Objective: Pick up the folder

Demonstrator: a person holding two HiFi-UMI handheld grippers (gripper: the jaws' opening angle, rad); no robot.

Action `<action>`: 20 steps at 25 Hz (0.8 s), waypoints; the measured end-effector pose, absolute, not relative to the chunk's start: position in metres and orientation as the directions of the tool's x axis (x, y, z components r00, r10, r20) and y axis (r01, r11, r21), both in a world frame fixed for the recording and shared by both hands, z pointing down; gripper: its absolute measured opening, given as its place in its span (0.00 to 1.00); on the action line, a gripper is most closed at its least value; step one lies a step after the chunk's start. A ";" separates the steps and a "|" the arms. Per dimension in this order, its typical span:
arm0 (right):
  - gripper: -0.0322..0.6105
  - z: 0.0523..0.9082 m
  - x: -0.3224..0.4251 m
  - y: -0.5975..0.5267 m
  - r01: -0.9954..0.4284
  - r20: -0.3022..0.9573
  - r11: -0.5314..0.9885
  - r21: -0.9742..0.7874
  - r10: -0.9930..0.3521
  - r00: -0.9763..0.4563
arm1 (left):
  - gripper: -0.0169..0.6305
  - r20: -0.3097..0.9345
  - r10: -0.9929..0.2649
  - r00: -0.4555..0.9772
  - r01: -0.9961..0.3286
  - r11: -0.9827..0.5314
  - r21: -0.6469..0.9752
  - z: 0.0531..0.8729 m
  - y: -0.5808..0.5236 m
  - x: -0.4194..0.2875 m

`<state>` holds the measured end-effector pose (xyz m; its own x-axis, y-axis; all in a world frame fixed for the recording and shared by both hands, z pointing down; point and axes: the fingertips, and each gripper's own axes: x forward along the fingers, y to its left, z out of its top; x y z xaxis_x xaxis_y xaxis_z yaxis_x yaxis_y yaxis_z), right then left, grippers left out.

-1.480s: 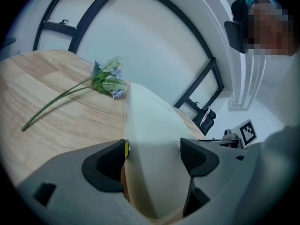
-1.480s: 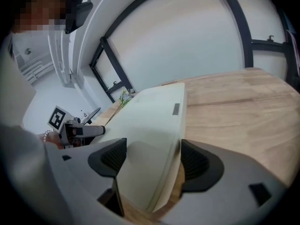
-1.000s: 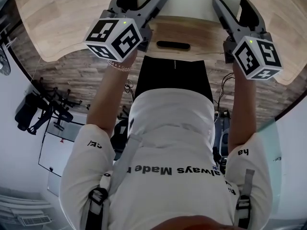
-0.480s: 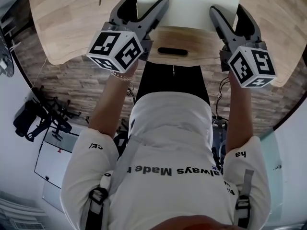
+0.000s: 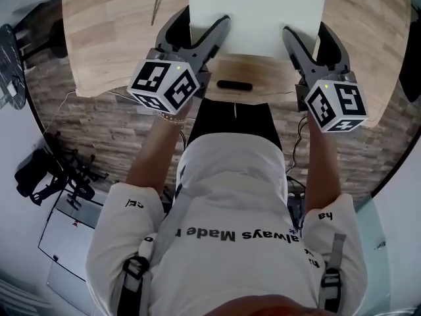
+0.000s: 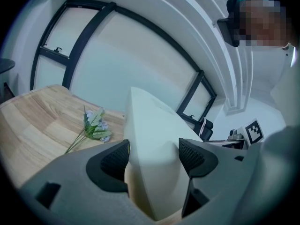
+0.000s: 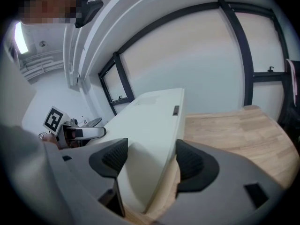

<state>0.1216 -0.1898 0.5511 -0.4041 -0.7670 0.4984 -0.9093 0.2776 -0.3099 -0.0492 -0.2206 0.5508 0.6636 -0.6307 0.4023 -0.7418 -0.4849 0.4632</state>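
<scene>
Folder point(image 5: 256, 12) gripped at its near edge by both my grippers, over the wooden table point(image 5: 112, 38).
My left gripper point(image 5: 200, 20) has its jaws closed on the folder's near left corner. My right gripper point(image 5: 308, 31) clamps the near right corner. In each gripper view the pale sheet fills the gap between the pads. I count one folder, two grippers on it, one table, and one sprig of flowers point(image 6: 93, 125) lying on the wood to the far left, well apart from the folder. Whether the folder's far edge touches the table I cannot tell.
</scene>
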 end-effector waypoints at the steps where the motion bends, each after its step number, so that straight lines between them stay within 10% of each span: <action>1: 0.53 0.544 0.123 -0.190 -0.911 0.492 0.281 -0.303 -0.772 -0.402 | 0.54 0.395 -0.635 0.664 -0.741 -0.488 0.461 0.544 -0.221 -0.048; 20: 0.53 0.427 0.123 -0.174 -0.919 0.378 0.318 -0.233 -0.841 -0.387 | 0.54 0.276 -0.708 0.650 -0.745 -0.523 0.414 0.429 -0.203 -0.050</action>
<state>0.1228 -0.1743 0.4273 -0.3868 -0.8412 0.3778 -0.9191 0.3180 -0.2328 -0.0498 -0.2034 0.4291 0.6503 -0.7076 0.2765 -0.7450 -0.5229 0.4142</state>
